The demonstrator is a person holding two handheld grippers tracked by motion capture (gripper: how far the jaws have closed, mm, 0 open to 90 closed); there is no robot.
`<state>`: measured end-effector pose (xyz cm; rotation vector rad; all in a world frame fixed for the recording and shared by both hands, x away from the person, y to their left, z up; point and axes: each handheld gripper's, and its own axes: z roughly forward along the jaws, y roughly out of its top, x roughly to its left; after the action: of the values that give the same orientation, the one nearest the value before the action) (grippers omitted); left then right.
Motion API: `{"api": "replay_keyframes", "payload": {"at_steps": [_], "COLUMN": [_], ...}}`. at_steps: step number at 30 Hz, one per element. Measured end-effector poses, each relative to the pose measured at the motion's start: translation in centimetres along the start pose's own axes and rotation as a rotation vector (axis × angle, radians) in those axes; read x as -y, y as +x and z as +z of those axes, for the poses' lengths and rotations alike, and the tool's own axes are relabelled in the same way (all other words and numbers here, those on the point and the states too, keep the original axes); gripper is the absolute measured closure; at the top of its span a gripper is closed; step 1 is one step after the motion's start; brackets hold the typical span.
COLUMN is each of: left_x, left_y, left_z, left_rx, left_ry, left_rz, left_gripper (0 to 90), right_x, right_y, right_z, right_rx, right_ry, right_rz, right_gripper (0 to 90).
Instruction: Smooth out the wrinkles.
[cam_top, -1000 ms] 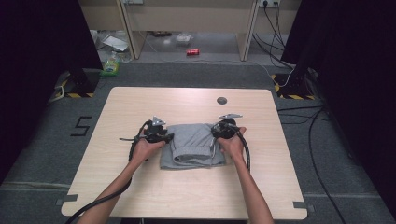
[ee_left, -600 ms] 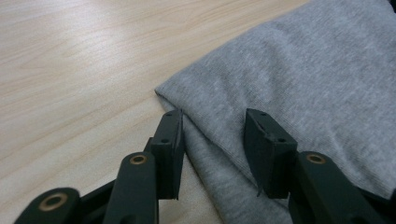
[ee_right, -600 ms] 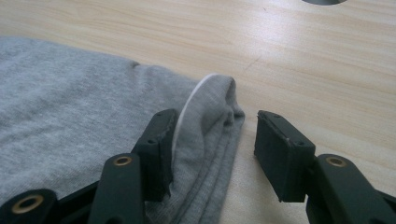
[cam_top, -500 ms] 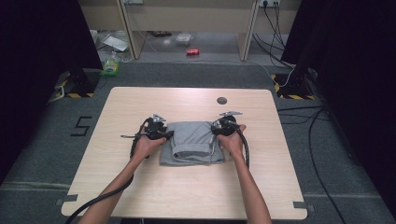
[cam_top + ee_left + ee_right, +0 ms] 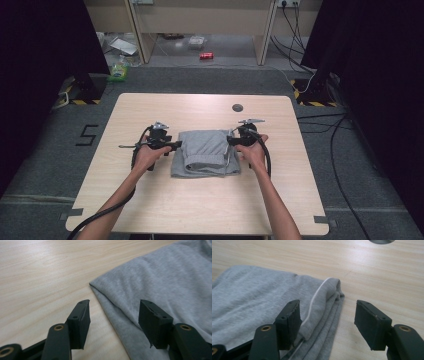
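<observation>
The left tool (image 5: 113,321) stands with its jaws well apart, having just been opening; the folded edge of the grey garment (image 5: 160,287) lies between them, pressed by neither pad, and the lower part of that edge is cut off at the bottom of the left gripper view; in the high view the left tool (image 5: 175,145) sits at the garment's left edge, its tips partly hidden by the hand. The right tool (image 5: 328,322) is likewise wide, its jaws having just been opening; the layered edge of the grey garment (image 5: 262,297), with its thin white cord (image 5: 315,298), runs between them, gripped by nothing; whether the left jaw brushes the cloth is hard to make out. The garment (image 5: 205,152) lies folded flat at the middle of the counter (image 5: 200,205), between the two hands; a dark round spot (image 5: 238,107) sits farther back.
</observation>
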<state>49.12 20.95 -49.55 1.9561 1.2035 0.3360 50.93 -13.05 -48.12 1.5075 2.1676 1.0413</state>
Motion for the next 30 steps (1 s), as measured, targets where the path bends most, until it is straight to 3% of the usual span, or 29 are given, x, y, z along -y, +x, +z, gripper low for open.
{"api": "replay_keyframes", "payload": {"at_steps": [6,14,18,22,30], "left_x": [0.7,2.0,3.1,3.6,4.7], "left_y": [0.0,-0.6,-1.2,-1.9,-3.2], "left_z": [-1.2,-2.6,-3.8,-4.8,-6.2], "left_rx": [0.029,0.074,0.09,0.094,0.113], "left_ry": [0.006,-0.01,-0.01,-0.005,-0.018], "left_rz": [0.0,0.006,0.032,0.07,0.1], "left_gripper": [40.3,38.7,37.7,35.9,31.5], "right_x": [0.2,0.9,1.5,2.2,3.6], "right_y": [0.4,1.0,1.1,1.2,1.7], "right_z": [-1.3,-2.6,-3.7,-4.7,-6.3], "right_rx": [-0.018,-0.008,0.008,0.002,-0.021], "right_ry": [-0.014,-0.015,-0.036,-0.047,-0.057], "right_rz": [-0.03,-0.079,-0.092,-0.098,-0.112], "right_gripper": [37.3,37.0,36.6,36.6,35.4]}}
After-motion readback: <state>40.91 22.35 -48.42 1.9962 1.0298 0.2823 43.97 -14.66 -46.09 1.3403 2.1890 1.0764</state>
